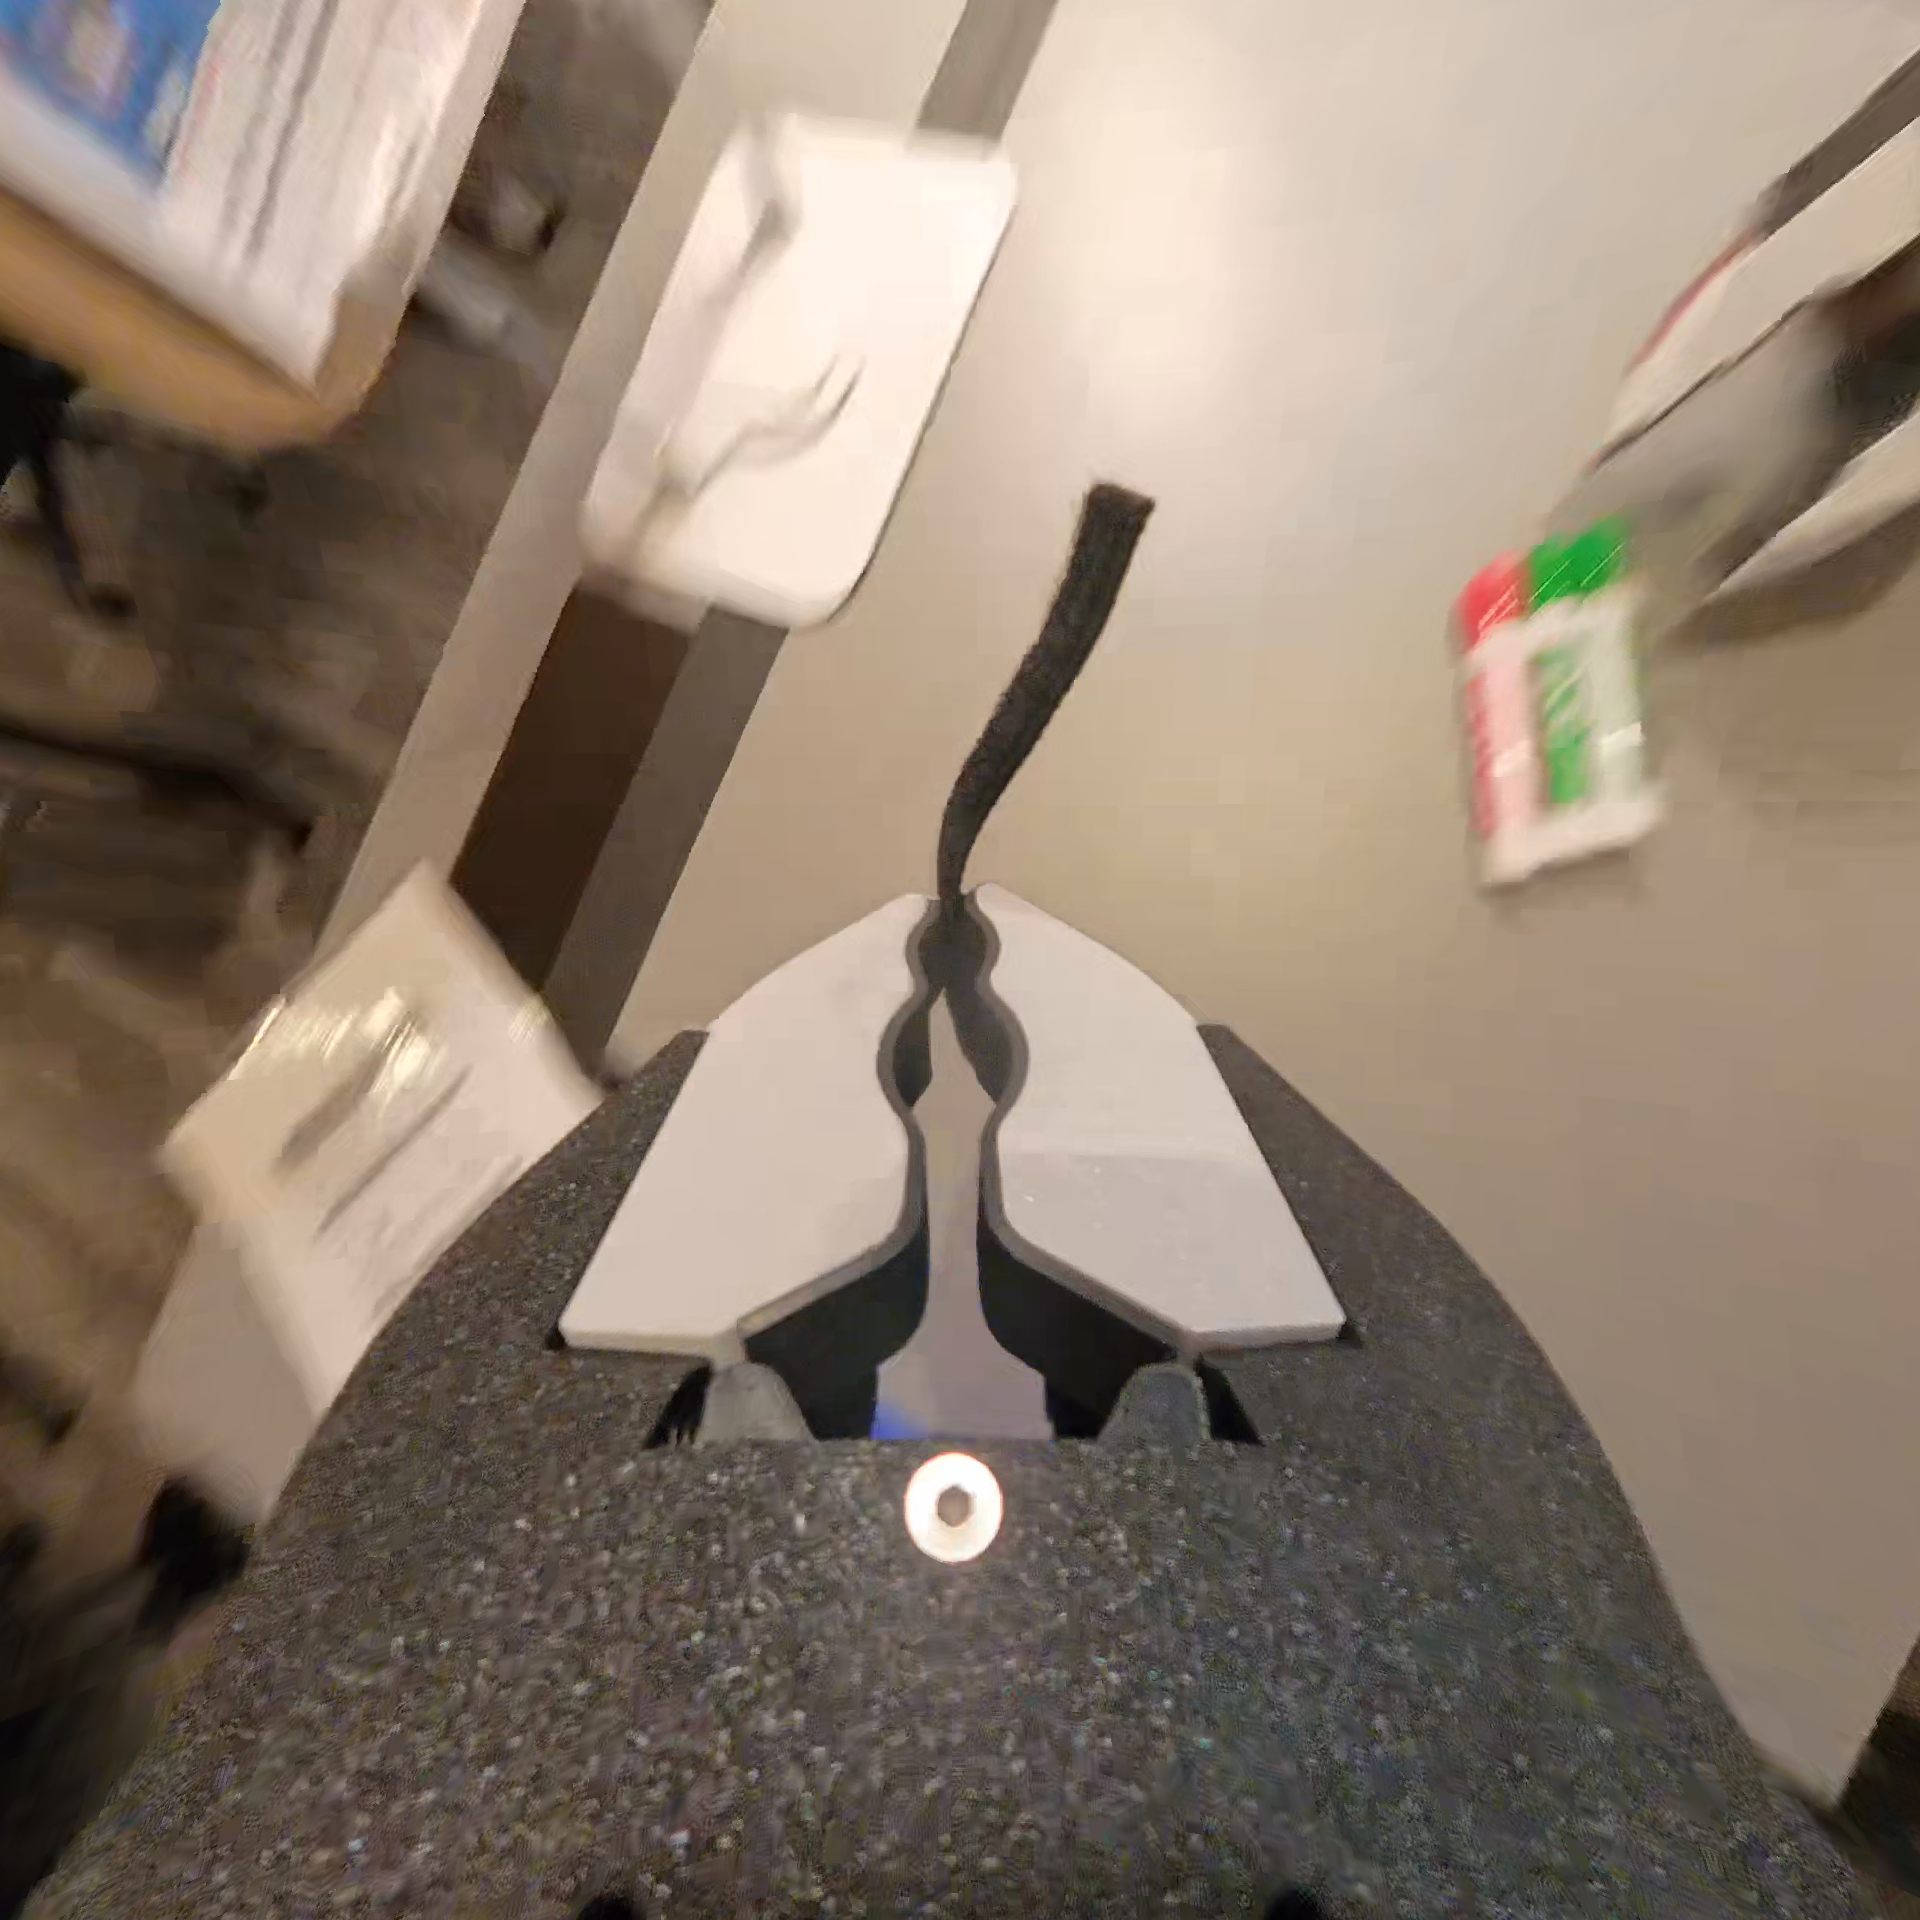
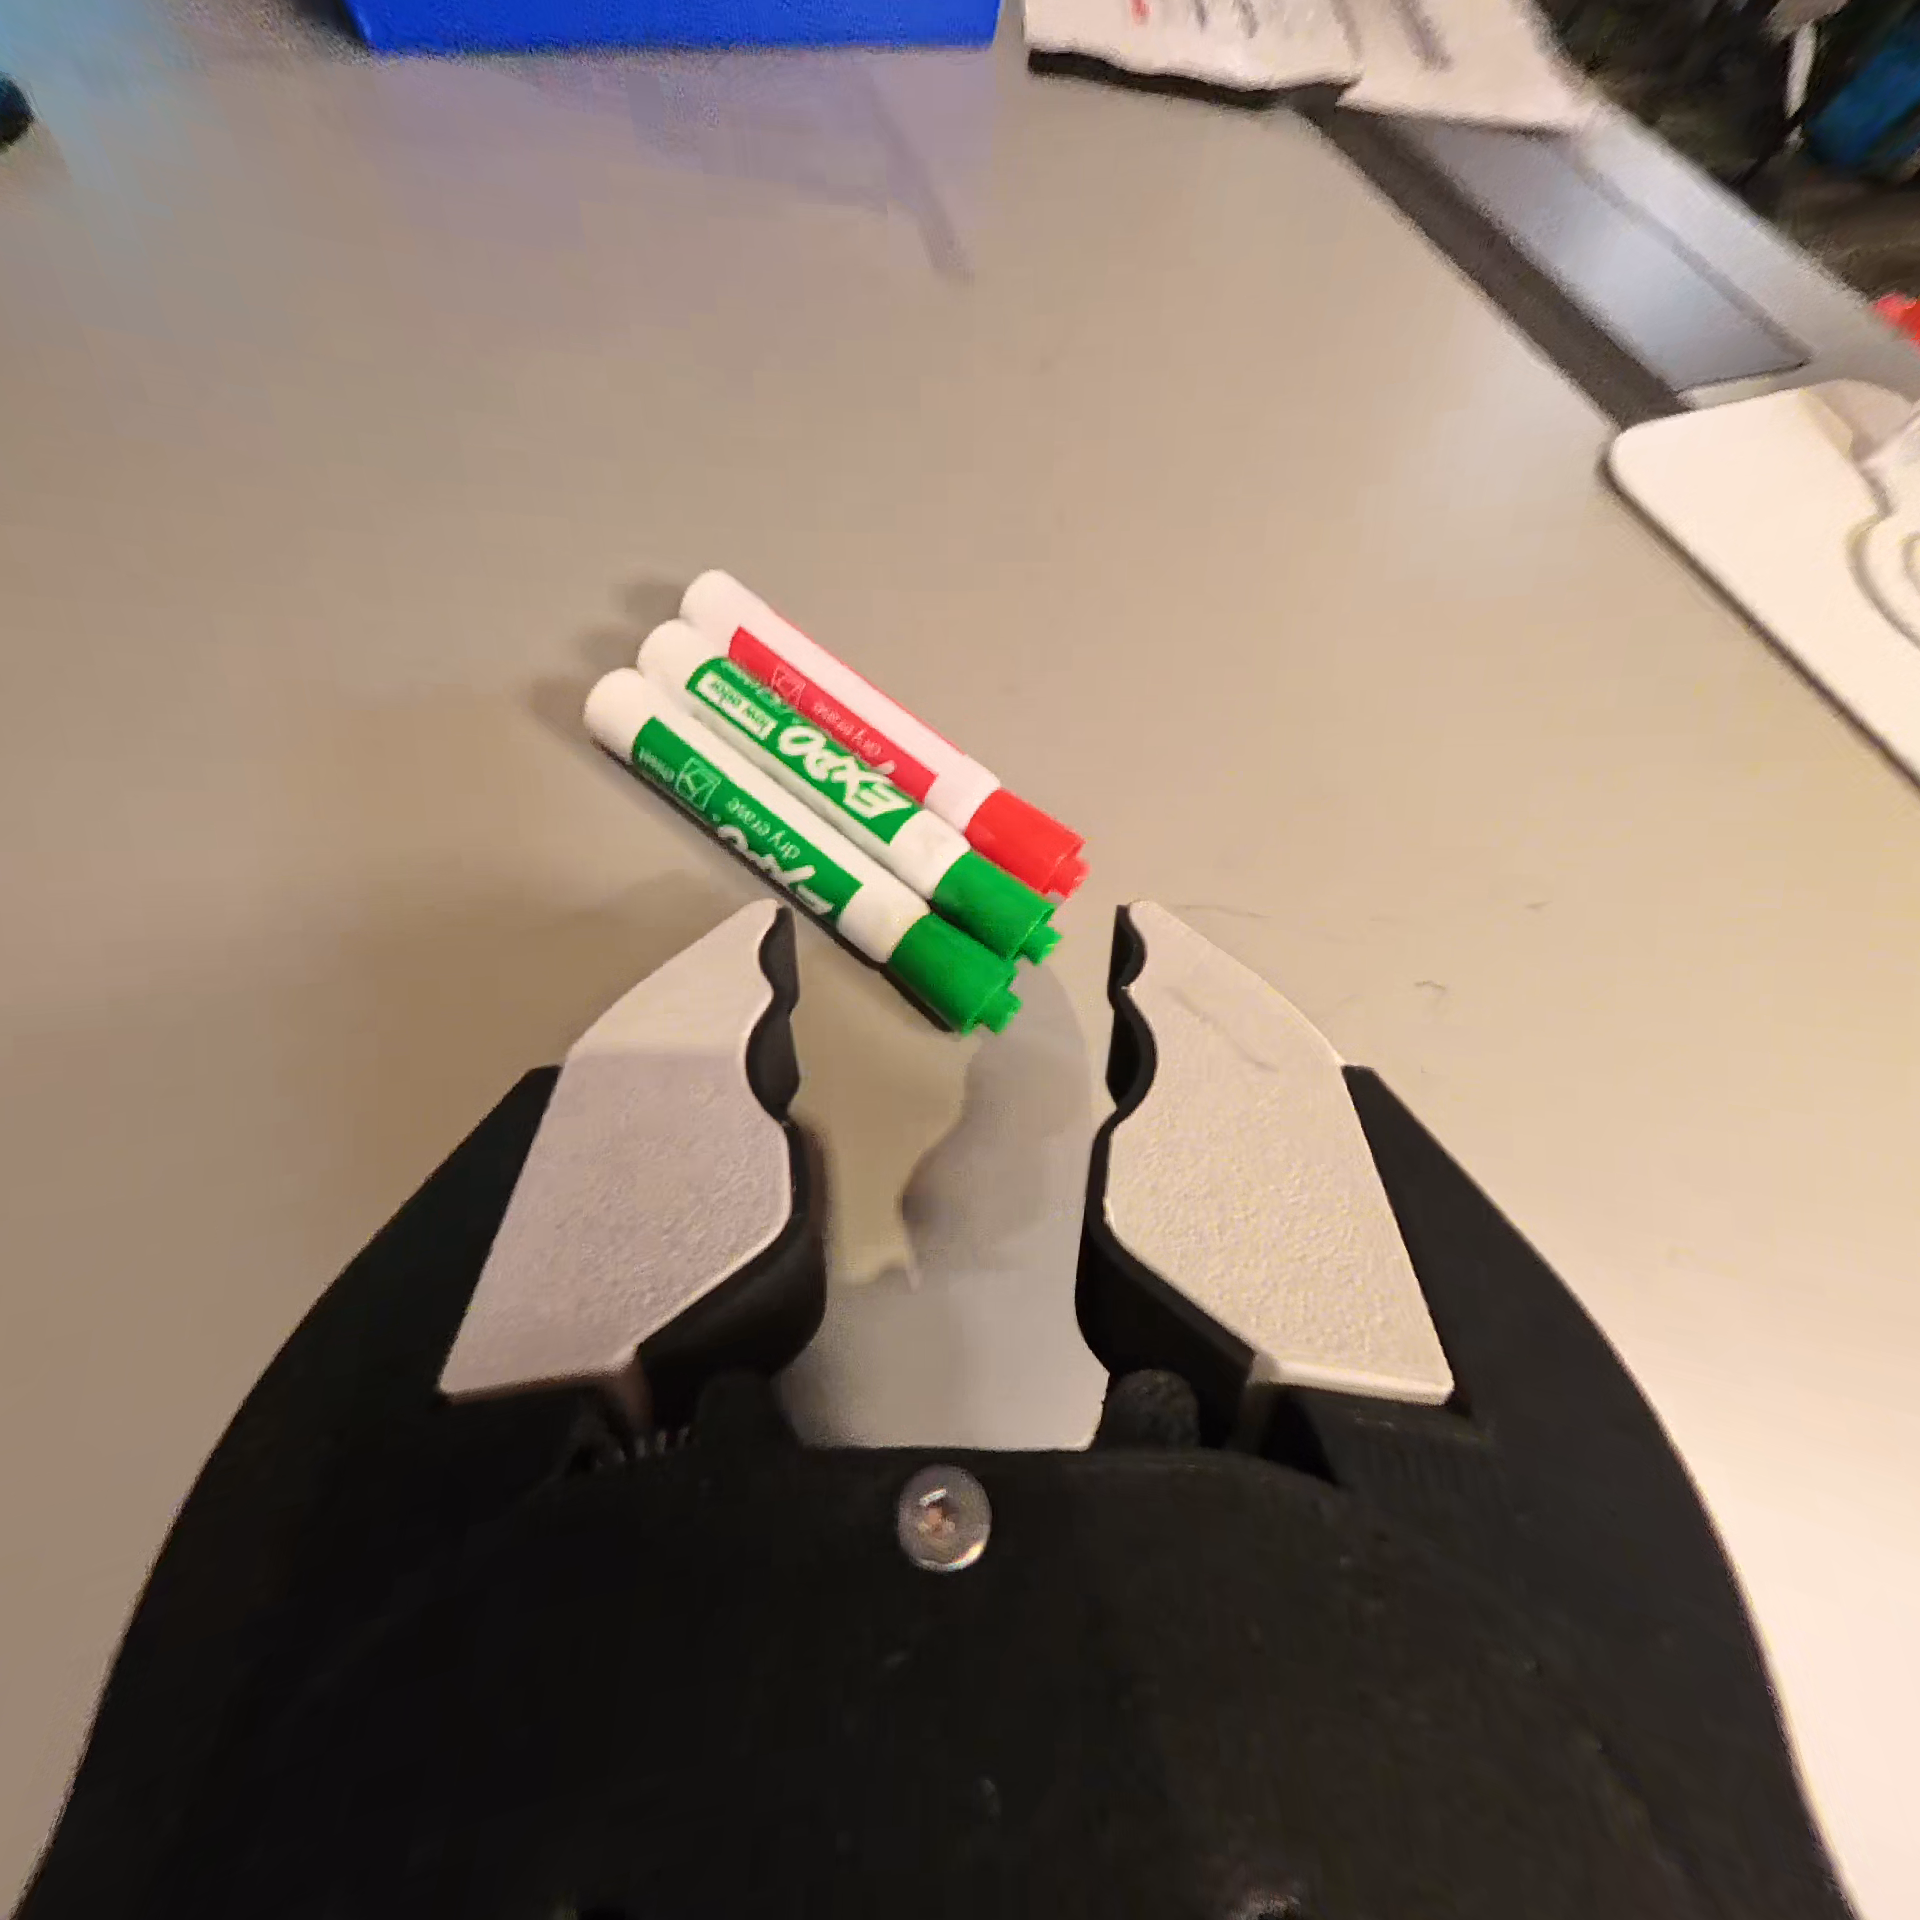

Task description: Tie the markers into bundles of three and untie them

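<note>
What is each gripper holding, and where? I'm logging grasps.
Left gripper: black strap, pinched near one end at the fingertips. Right gripper: open, holding nothing.

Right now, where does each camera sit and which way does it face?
Left wrist: on the left tool, facing along its shut fingers at the black strap and table.
Right wrist: on the right tool, angled down at the table; open fingers show.
Shared: the three markers, and the table.

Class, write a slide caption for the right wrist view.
Open right gripper hovers near three markers lying side by side on the table.
</note>
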Demonstrator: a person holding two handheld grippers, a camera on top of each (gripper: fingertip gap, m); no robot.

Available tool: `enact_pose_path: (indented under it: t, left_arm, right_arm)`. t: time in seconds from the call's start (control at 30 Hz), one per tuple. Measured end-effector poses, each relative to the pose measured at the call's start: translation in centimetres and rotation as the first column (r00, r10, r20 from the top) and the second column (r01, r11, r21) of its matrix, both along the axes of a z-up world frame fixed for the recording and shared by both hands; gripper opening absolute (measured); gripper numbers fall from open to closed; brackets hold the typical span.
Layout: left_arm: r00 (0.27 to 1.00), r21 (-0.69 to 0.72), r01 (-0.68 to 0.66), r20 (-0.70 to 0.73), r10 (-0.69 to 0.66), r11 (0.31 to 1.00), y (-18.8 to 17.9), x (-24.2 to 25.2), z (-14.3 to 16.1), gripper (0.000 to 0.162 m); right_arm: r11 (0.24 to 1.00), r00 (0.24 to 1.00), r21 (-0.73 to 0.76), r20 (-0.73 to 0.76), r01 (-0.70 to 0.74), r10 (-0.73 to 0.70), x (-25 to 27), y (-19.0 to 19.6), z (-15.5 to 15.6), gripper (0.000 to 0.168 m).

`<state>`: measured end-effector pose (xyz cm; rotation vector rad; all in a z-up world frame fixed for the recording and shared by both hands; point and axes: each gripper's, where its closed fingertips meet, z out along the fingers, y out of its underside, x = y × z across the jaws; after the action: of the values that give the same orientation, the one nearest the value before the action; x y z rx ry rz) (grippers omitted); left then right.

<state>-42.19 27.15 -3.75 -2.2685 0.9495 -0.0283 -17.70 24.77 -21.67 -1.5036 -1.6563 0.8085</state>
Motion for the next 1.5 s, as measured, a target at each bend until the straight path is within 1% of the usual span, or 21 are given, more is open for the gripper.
enact_pose_path:
  t: [0.07, 0.13, 0.2, 0.27, 0.37, 0.43, 0.57, 0.67, 0.73, 0.8, 0.9, 0.93, 0.97, 1.07, 1.13, 1.23, 1.3, 1.33, 1.4, 1.47, 1.5]
  left_arm:
    - [0.982, 0.031, 0.092, 0.162, -0.096, 0.995, 3.1, 7.6, -0.5, 0.002]
    - [0.922, 0.044, 0.15, 0.354, -0.156, 0.988, 5.7, 14.4, -2.0, 0.002]
    - [0.815, 0.021, 0.165, 0.56, -0.148, 0.986, 7.6, 19.8, -4.0, 0.003]
    - [0.698, -0.033, 0.161, 0.71, -0.09, 0.986, 8.7, 23.2, -6.4, 0.003]
    - [0.558, -0.131, 0.16, 0.829, 0.019, 0.978, 8.9, 25.5, -9.4, 0.003]
    - [0.502, -0.182, 0.163, 0.862, 0.077, 0.97, 8.5, 25.9, -10.4, 0.003]
    - [0.471, -0.219, 0.117, 0.871, 0.14, 0.969, 8.1, 25.6, -11.2, 0.003]
    - [0.455, -0.244, 0.11, 0.874, 0.169, 0.964, 7.9, 25.5, -11.8, 0.003]
    - [0.461, -0.278, 0.134, 0.867, 0.189, 0.951, 7.5, 25.5, -12.5, 0.003]
    - [0.454, -0.283, 0.119, 0.868, 0.202, 0.952, 7.6, 25.1, -12.8, 0.003]
    - [0.432, -0.303, 0.14, 0.875, 0.217, 0.943, 7.1, 25.1, -13.1, 0.003]
    - [0.429, -0.308, 0.142, 0.876, 0.221, 0.941, 7.0, 25.1, -13.2, 0.003]
    - [0.429, -0.311, 0.15, 0.876, 0.222, 0.938, 6.8, 25.2, -13.4, 0.003]
    - [0.426, -0.31, 0.163, 0.879, 0.217, 0.936, 6.5, 25.3, -13.5, 0.003]
    - [0.442, -0.306, 0.172, 0.873, 0.204, 0.936, 6.4, 25.5, -13.7, 0.004]
    - [0.497, -0.29, 0.17, 0.85, 0.172, 0.942, 6.3, 25.3, -14.3, 0.02]
    - [0.541, -0.262, 0.165, 0.83, 0.135, 0.951, 6.2, 24.9, -14.6, 0.03]
    - [0.581, -0.244, 0.144, 0.806, 0.117, 0.959, 6.3, 24.4, -14.9, 0.035]
    - [0.687, -0.178, 0.084, 0.723, 0.072, 0.98, 6.7, 22.9, -15.9, 0.045]
    - [0.781, -0.08, 0.016, 0.623, 0.037, 0.997, 7.4, 21.0, -16.7, 0.054]
    - [0.815, -0.028, -0.021, 0.578, 0.033, 0.999, 7.7, 20.0, -16.9, 0.054]
  right_arm:
    - [0.997, 0.997, 0.066, -0.065, 0.043, -0.038, 0.5, 1.5, 1.3, 0.058]
    - [0.986, 0.987, 0.132, -0.138, 0.104, -0.086, 1.4, 3.5, 2.6, 0.057]
    - [0.969, 0.967, 0.173, -0.213, 0.177, -0.138, 2.6, 5.5, 3.6, 0.057]
    - [0.943, 0.948, 0.226, -0.26, 0.246, -0.185, 4.1, 7.4, 4.1, 0.058]
    - [0.875, 0.946, 0.405, -0.284, 0.264, -0.154, 5.6, 9.0, 4.5, 0.058]
    - [0.838, 0.951, 0.483, -0.281, 0.255, -0.127, 5.6, 9.4, 4.5, 0.059]
    - [0.818, 0.952, 0.539, -0.303, 0.2, -0.033, 3.6, 7.8, 4.6, 0.059]
    - [0.754, 0.958, 0.637, -0.285, 0.161, 0.036, 2.2, 6.5, 4.3, 0.058]
    - [0.692, 0.959, 0.705, -0.274, 0.153, 0.067, 1.6, 5.9, 4.3, 0.056]
    - [0.649, 0.955, 0.745, -0.28, 0.153, 0.095, 1.1, 5.4, 4.5, 0.05]
    - [0.63, 0.959, 0.765, -0.259, 0.13, 0.117, 0.3, 5.0, 4.2, 0.042]
    - [0.623, 0.958, 0.772, -0.259, 0.127, 0.124, 0.1, 4.9, 4.2, 0.034]
    - [0.624, 0.957, 0.771, -0.26, 0.125, 0.131, 0.0, 4.9, 4.2, 0.027]
    - [0.667, 0.951, 0.739, -0.266, 0.095, 0.16, 0.1, 4.6, 4.2, 0.005]
    - [0.691, 0.947, 0.718, -0.269, 0.078, 0.173, 0.5, 4.6, 4.4, 0.004]
    - [0.741, 0.944, 0.671, -0.259, 0.023, 0.205, 1.5, 4.5, 4.2, 0.003]
    - [0.792, 0.947, 0.609, -0.235, -0.032, 0.219, 2.4, 4.5, 3.5, 0.003]
    - [0.817, 0.948, 0.574, -0.224, -0.059, 0.226, 2.9, 4.6, 3.2, 0.003]
    - [0.857, 0.951, 0.503, -0.197, -0.111, 0.238, 3.9, 4.6, 2.6, 0.003]
    - [0.886, 0.955, 0.43, -0.149, -0.172, 0.257, 4.7, 4.3, 2.0, 0.003]
    - [0.897, 0.954, 0.389, -0.119, -0.21, 0.275, 5.1, 3.9, 1.7, 0.003]
